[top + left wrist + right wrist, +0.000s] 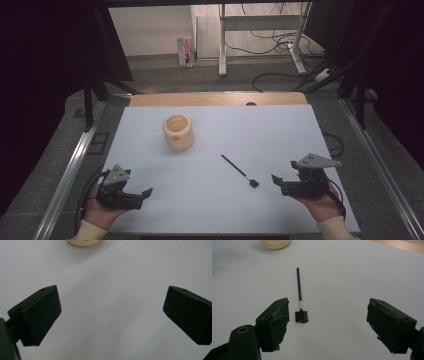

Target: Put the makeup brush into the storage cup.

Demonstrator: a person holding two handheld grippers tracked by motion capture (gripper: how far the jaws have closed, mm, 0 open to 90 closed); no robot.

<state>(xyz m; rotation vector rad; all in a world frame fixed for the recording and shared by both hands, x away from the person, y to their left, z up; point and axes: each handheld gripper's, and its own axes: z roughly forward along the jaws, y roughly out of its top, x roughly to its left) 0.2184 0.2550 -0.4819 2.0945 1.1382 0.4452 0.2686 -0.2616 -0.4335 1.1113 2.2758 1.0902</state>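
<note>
Now: two grippers, one cup, one brush on the bench

Count on the bench (280,130): one cream cup, one thin black brush, two hand-held grippers. White sheet covers the bench top; a wooden strip shows along the far edge.

Left gripper (141,194), high view: held in the left hand (100,212) at the near left corner. Fingers spread wide, released, nothing between them. In the left gripper view both fingers (37,315) frame bare white surface; the cup (84,242) sits well ahead of the fingertips, just cut by the top edge.

Right gripper (280,183), high view: held in the right hand (320,205) at the near right. Fingers also spread and released, holding nothing. Grey three-cornered plate on top of each gripper, two in all.

Brush (240,170): lies flat, apart from both grippers, its small square head just ahead of the right gripper's fingertips, handle running away from them toward the cup. In the right gripper view the brush (299,293) head lies just beside the left-hand finger (273,322), inside the gap, not touching.

Cup (178,132): upright, open top, well ahead of both sets of fingers, nearer the left gripper's line.
</note>
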